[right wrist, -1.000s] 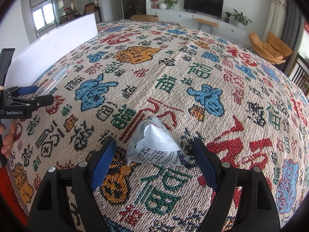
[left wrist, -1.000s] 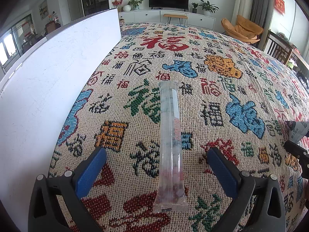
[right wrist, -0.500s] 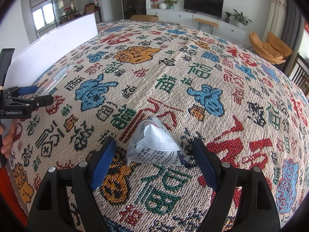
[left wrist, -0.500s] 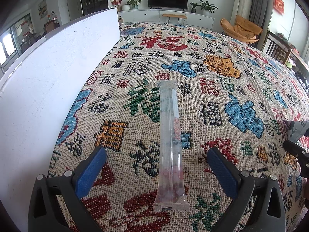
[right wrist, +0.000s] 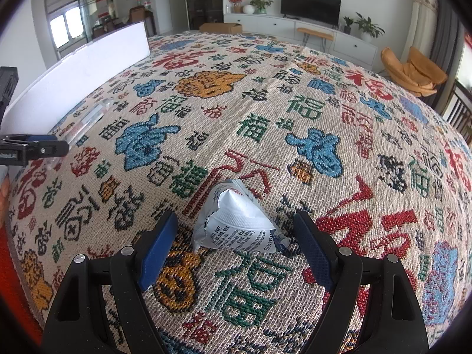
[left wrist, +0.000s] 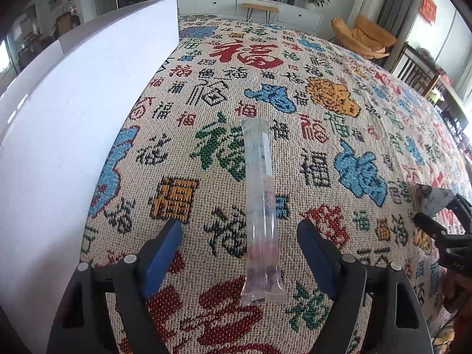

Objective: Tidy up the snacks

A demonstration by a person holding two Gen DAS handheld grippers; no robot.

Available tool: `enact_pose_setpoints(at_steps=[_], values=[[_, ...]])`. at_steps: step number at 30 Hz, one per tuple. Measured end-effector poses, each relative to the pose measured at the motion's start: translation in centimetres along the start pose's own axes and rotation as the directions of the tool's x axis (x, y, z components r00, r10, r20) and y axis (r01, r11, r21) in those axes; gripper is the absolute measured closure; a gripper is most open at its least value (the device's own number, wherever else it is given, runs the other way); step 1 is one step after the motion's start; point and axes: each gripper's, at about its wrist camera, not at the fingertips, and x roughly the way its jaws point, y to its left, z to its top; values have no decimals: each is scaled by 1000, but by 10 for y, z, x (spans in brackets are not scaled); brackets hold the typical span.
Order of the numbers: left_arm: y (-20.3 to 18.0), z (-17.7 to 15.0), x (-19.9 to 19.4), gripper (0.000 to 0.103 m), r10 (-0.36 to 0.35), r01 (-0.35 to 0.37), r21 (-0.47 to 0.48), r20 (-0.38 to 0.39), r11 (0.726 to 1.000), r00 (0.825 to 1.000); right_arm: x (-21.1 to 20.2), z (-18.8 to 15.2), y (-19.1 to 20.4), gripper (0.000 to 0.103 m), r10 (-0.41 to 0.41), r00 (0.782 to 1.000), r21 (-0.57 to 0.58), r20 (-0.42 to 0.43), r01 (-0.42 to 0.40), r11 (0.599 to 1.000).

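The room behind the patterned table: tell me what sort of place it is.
Most likely a home living room: a flat television on a long white sideboard with potted plants, and an orange lounge chair by a curtain.

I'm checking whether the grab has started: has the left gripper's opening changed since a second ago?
Yes. The left gripper is closing: its blue pads stand nearer the clear snack tube lying between them, not yet touching it.
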Motion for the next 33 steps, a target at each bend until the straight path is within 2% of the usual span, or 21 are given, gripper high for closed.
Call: enact_pose_setpoints(at_steps=[2,4,5,7,10,13,14,18,22,25,29,31,33], values=[[-4,7,2,47,17,-17,8,-18,1000,1000,-3,0,-9,19,91,996,19,15,-91,996],[-7,10,2,82,27,-26,33,-33,999,999,-7,3,-21,20,171,985,37,9,-171,985],[-8,11,1,84,25,-23,43,-40,999,999,-10,5,-25,20,175,985,50,3,-175,983],[-4,9,-1,85,-6,7,30,-46,1000,999,-15,9,-29,20,193,981,55,-11,-192,980],[8,2,-6,86,-75,72,-58,-38,996,996,-14,18,-19,20,201,978,24,-60,-200,980],[15,-9,-18,86,-127,124,-116,-20,985,992,0,22,-8,26,162,979,-7,-121,-164,986],[16,-13,-25,86,-133,131,-116,-8,985,991,4,21,-7,58,145,980,-14,-136,-148,989],[16,-22,-58,86,-174,180,-131,52,975,983,-4,23,-5,60,140,978,-4,-153,-142,990],[20,-20,-94,86,-230,249,-164,127,954,965,-29,35,8,60,164,981,-22,-106,-167,986],[32,-15,-127,86,-271,303,-184,180,935,946,-52,60,28,60,209,977,-44,-49,-211,977],[68,-3,-174,86,-241,292,-193,249,937,938,-78,110,73,59,289,957,-104,19,-285,953],[97,2,-192,86,-196,260,-219,275,940,941,-88,139,105,59,339,940,-142,45,-330,933],[130,4,-205,86,-118,196,-258,287,946,950,-95,168,139,59,396,916,-172,65,-380,909]])
